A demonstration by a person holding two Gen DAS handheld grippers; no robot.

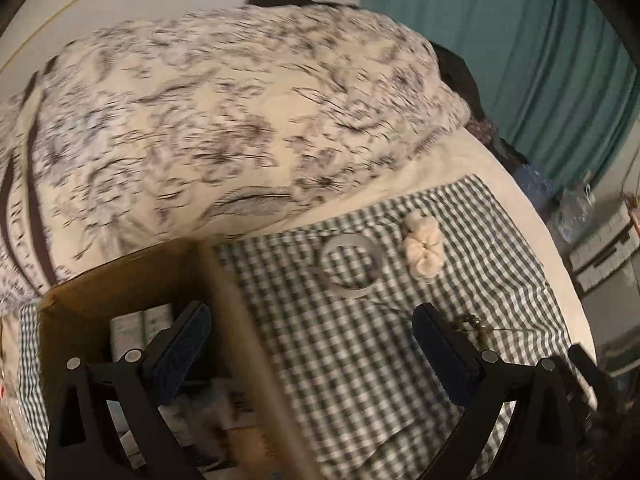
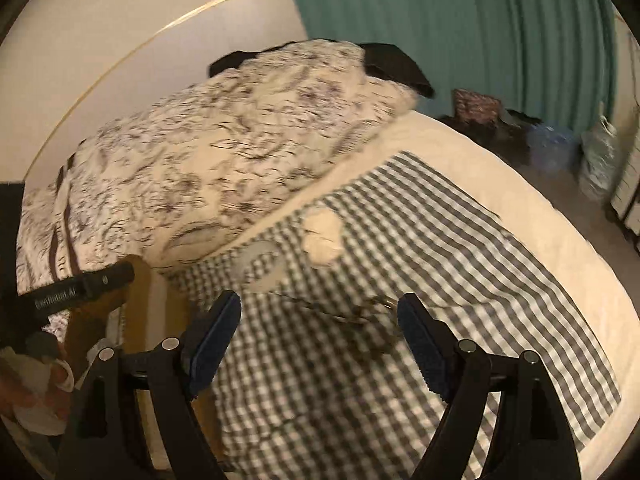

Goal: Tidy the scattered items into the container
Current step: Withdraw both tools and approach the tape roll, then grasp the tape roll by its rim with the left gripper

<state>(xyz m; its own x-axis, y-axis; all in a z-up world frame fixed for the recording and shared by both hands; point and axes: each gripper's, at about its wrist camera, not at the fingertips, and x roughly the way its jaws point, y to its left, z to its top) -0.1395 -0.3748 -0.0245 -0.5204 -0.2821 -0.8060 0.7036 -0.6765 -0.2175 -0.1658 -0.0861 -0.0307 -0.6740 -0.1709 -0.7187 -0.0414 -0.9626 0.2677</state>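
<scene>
Both views were smeared with blur, but the layout read clearly enough. In the left wrist view the left gripper [image 1: 310,342] hung with its fingers spread wide apart, nothing between them, straddling the near wall of the cardboard box [image 1: 224,280] at lower left of the frame. Some items already lay inside the box, too blurred to name. On the checked cloth [image 1: 360,360] covering the bed, a roll of tape [image 1: 352,265] sat just right of centre, and a cream scrunchie [image 1: 423,245] lay just beside it to the right. A thin chain-like piece [image 1: 476,325] lay by the right finger. In the right wrist view the right gripper [image 2: 320,332] was also wide open and empty, low over the cloth. The patterned duvet [image 2: 200,168] filled the upper left of that frame, and a green curtain [image 2: 480,40] hung at upper right.
</scene>
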